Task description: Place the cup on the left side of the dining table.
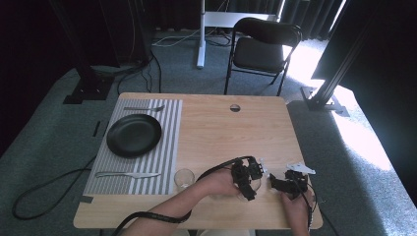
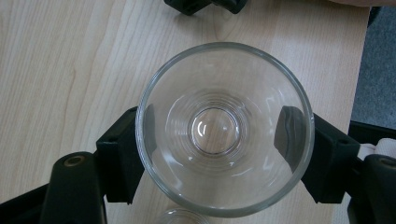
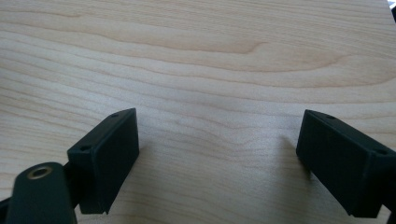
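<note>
two glasses [image 2: 224, 128], one gripped

We take this for a lab or studio set up for recording, not a home: a lone wooden table [image 1: 231, 132] stands on grey carpet [image 1: 49, 142], with dark curtains [image 1: 172, 12] at twelve o'clock, black rig posts [image 1: 88, 78] at ten and two, loose cables [image 1: 29, 194] at eight, and a folding chair [image 1: 260, 49] at one.

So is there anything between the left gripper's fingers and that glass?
Nothing visible. The left gripper has its fingers pressed against opposite sides of the glass, which stands upright on the table.
</note>
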Tool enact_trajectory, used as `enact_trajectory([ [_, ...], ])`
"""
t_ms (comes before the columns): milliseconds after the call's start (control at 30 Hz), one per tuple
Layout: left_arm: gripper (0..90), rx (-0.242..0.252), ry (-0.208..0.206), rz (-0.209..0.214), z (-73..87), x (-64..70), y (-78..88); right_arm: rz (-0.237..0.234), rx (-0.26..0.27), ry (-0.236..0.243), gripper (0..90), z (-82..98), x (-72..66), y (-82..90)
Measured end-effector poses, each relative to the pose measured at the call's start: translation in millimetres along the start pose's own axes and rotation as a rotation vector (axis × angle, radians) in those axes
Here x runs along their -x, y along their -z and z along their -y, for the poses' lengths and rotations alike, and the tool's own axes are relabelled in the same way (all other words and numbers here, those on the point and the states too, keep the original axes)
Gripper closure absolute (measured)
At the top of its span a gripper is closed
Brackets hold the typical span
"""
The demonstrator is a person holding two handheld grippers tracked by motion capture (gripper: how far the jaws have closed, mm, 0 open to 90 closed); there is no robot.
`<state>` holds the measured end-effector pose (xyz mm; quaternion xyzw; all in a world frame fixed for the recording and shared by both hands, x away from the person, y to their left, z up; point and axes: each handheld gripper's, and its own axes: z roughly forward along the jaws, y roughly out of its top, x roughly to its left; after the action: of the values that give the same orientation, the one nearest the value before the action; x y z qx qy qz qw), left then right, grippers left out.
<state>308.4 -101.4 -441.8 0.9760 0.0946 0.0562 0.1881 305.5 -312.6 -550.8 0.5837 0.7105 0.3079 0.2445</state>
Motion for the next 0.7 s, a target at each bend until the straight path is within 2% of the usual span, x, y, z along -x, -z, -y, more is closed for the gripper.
enact_trajectory([
  [100, 28.0, -0.01, 0.024, 0.011, -1.2, -0.9, 0.0, 0.0, 0.0, 0.0, 12.5, 0.0, 0.0, 0.0],
  [433, 28.5, -0.016, 0.037, 0.014, -1.4, -2.1, 0.8, 0.0, 0.0, 0.0, 12.5, 0.0, 0.0, 0.0],
  [700, 28.6, -0.001, 0.058, -0.018, -0.4, -6.3, 1.3, 0.0, -0.001, 0.0, 12.6, 0.0, 0.0, 0.1],
])
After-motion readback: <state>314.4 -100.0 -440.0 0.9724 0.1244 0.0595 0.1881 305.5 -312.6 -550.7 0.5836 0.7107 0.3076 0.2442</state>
